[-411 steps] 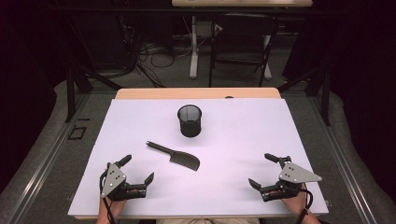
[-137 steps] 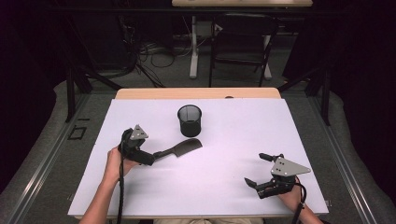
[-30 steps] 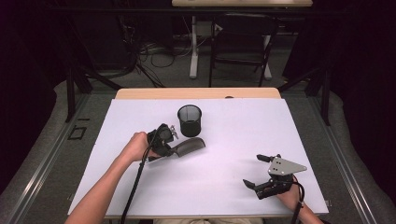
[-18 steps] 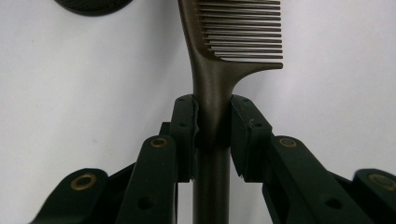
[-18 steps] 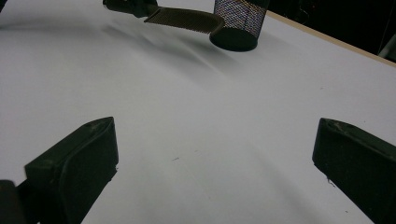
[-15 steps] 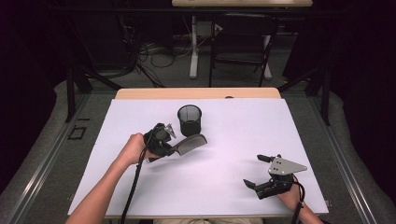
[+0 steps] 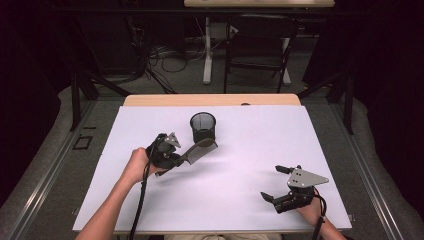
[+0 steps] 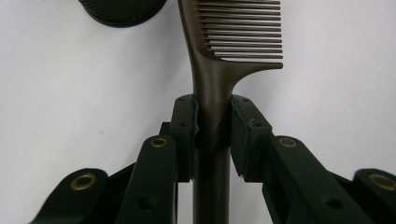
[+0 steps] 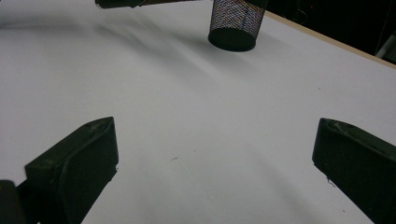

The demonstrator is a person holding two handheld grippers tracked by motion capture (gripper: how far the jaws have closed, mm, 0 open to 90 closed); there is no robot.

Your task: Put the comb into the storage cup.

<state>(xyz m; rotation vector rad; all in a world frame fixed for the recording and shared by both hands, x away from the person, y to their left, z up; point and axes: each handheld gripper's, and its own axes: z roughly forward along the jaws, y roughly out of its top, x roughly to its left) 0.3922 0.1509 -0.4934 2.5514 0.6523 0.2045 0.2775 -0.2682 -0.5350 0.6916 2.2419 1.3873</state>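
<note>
Left gripper has its jaws clamped on the handle of the dark comb, which is held above the white counter with its toothed end just beside the black mesh cup. Right gripper sits low over the counter's near right corner, jaws wide apart with nothing between them, well apart from the cup.

High view looks down from above; gripper views sit close along their jaws (all share the mesh cup).
</note>
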